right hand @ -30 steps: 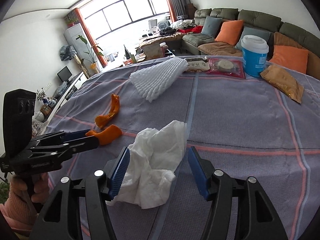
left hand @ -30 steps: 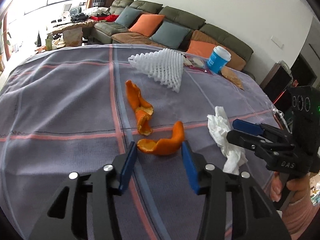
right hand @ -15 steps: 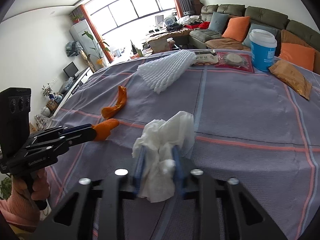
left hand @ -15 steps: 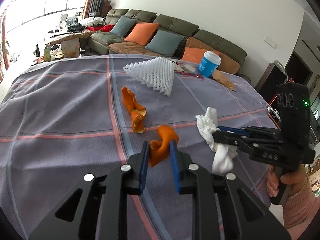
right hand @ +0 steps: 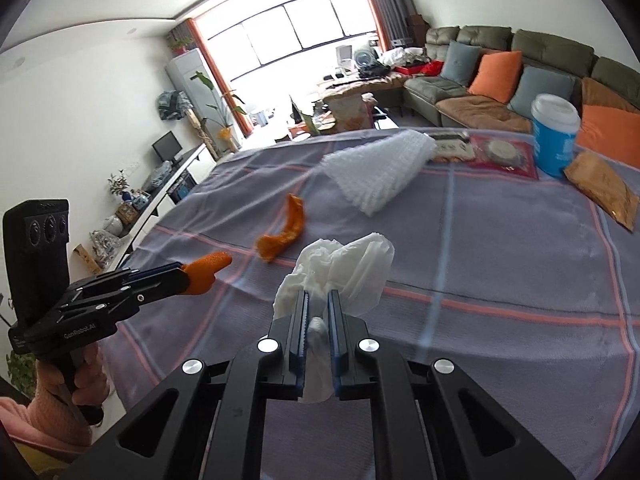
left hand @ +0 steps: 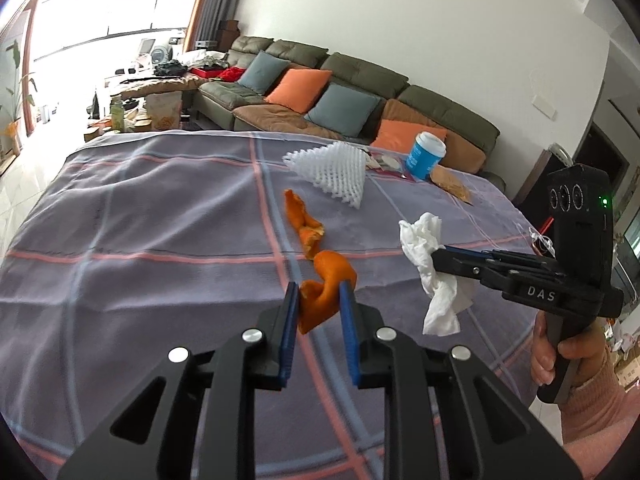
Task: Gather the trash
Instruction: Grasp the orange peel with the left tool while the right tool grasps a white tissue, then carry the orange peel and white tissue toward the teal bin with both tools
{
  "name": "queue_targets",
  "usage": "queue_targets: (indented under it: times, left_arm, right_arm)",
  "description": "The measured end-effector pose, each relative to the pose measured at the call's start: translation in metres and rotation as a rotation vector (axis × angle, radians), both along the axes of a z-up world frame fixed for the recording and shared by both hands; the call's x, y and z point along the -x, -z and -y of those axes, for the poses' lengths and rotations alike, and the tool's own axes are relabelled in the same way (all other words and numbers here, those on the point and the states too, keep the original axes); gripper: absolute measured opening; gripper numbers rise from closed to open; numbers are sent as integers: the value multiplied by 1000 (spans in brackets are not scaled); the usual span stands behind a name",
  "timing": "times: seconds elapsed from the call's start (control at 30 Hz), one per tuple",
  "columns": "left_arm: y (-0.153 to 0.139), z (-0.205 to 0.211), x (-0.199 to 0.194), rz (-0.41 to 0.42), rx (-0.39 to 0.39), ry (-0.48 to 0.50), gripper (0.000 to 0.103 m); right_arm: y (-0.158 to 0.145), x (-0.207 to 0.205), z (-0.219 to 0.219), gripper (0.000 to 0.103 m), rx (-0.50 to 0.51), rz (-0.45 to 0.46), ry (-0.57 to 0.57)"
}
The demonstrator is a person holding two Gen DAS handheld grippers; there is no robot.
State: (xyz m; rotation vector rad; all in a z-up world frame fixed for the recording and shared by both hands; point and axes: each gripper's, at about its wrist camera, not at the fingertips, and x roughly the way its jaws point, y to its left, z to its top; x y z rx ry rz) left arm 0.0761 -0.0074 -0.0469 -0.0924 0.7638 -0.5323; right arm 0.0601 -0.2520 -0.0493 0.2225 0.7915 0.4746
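Observation:
My left gripper (left hand: 318,292) is shut on a curled orange peel (left hand: 326,286) and holds it above the purple checked tablecloth (left hand: 140,240); it also shows in the right wrist view (right hand: 182,278) with the peel (right hand: 208,266). My right gripper (right hand: 319,300) is shut on a crumpled white tissue (right hand: 344,264), lifted off the cloth; it shows in the left wrist view (left hand: 438,254) with the tissue (left hand: 424,248). A second orange peel (left hand: 302,222) lies on the cloth, also in the right wrist view (right hand: 282,234).
A white foam fruit net (left hand: 334,170) lies further back. A blue paper cup (left hand: 425,155), a brown packet (right hand: 604,186) and snack wrappers (right hand: 500,150) sit at the far edge. A sofa with cushions (left hand: 320,92) stands beyond the table.
Both grippers closed, the left on the orange peel and the right on the tissue, and both have lifted their pieces off the cloth.

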Motion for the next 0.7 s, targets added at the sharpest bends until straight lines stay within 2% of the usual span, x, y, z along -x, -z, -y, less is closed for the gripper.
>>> queue_targets:
  times: [0.7]
  left_arm:
    - [-12,-85,39,33,-2,-208,21]
  right_arm:
    - [-13,-11,-91,10,-33,40,-210]
